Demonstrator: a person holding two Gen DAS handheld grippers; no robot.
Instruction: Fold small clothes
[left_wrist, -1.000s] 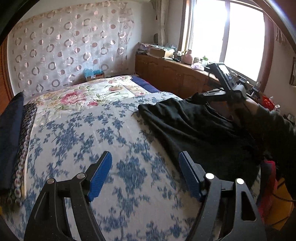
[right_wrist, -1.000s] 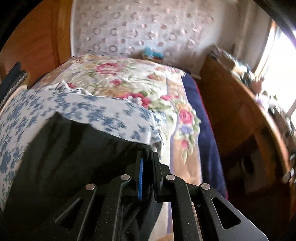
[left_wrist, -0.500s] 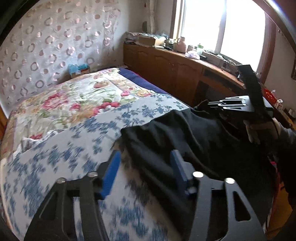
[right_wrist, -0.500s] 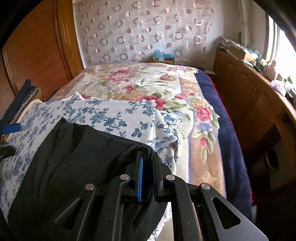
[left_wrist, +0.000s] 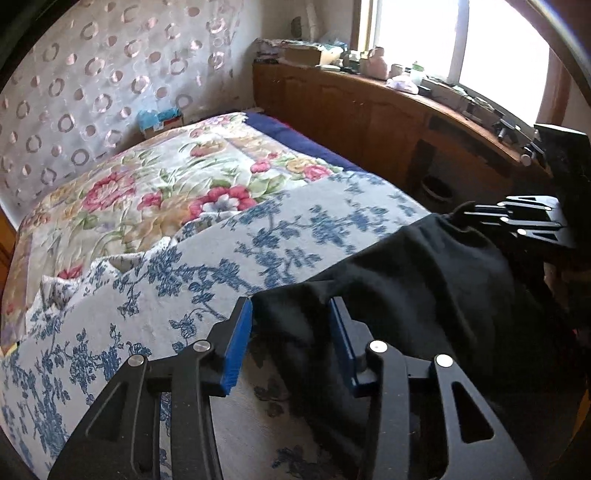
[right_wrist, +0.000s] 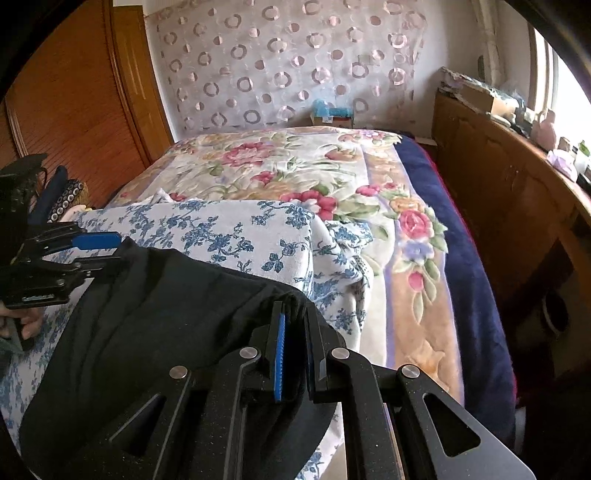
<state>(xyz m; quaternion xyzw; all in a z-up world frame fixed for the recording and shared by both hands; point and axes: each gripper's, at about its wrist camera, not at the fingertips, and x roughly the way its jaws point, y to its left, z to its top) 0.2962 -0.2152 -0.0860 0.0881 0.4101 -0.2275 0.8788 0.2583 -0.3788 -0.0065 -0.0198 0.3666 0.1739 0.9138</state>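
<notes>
Right hand-held gripper (right_wrist: 295, 347) pinches the black garment's (right_wrist: 155, 306) corner; left hand-held gripper (left_wrist: 291, 332), jaws closing, straddles its opposite edge.

Black garment (left_wrist: 424, 280): matt soft cloth. Blue-floral sheet (left_wrist: 155, 295): woven cloth. Cabinet (right_wrist: 509, 206): glossy wood.

Lying spread across the near part of a bed: a plain black soft-fabric garment (left_wrist: 424, 280), loosely rumpled, with long shallow folds running along its length. Resting on a white cloth printed with blue flowers (left_wrist: 229, 258). Showing no print or trim; exact type of clothing not telling. Draping over the bed's near edge along one side (right_wrist: 147, 332). Rising slightly at one far corner, where bunching into a small gathered point (left_wrist: 454, 218). Curling up a little at the opposite corner's edge, away from the blue-flowered cloth (left_wrist: 295, 295).
</notes>
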